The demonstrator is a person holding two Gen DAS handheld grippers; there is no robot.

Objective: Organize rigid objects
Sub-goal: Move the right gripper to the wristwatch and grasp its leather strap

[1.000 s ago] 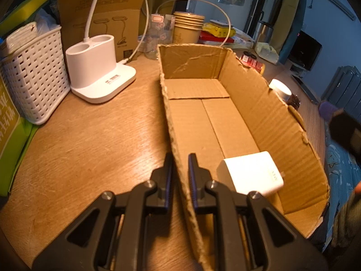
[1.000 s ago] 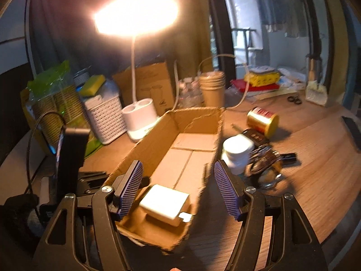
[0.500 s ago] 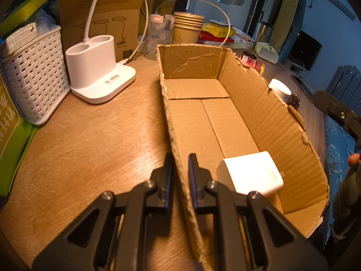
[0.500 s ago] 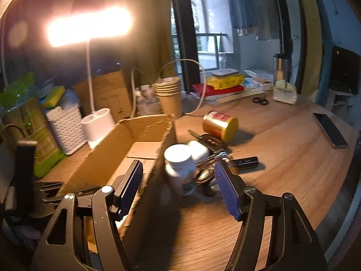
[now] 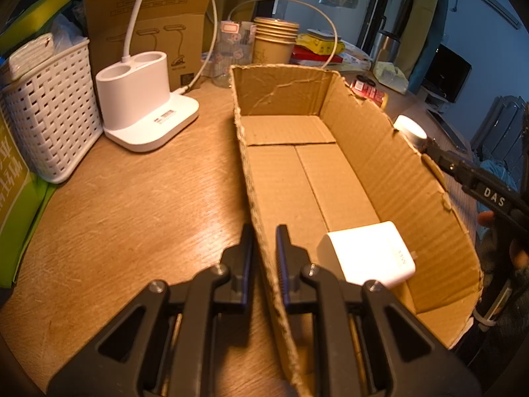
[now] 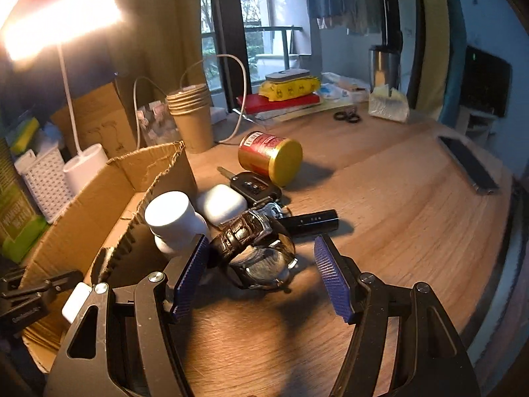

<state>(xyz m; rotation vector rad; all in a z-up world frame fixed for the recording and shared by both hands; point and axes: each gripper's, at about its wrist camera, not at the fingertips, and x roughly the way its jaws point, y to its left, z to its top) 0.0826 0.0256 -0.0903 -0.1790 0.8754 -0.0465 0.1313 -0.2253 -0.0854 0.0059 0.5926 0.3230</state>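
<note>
My left gripper [image 5: 264, 248] is shut on the near left wall of an open cardboard box [image 5: 390, 172]. A white charger block [image 5: 367, 256] lies in the box's near end. My right gripper [image 6: 261, 274] is open and empty, low over the table just right of the box [image 6: 99, 205], with a wristwatch with a dark leather strap [image 6: 261, 251] between its fingers. Behind the watch lie a white bottle [image 6: 172, 218], a white earbud case [image 6: 221, 203], a car key [image 6: 254, 187], a black stick [image 6: 310, 221] and a gold can on its side [image 6: 271, 157].
A white lamp base [image 5: 142, 106], a white woven basket [image 5: 49, 109] and a green package [image 5: 13, 178] stand left of the box. Stacked paper cups [image 6: 191, 115], cables and books stand at the back. A phone [image 6: 467, 163] lies far right near the table edge.
My right gripper has swung right from over the box and down to the pile of objects, now straddling the watch. My left gripper has kept its hold on the box wall.
</note>
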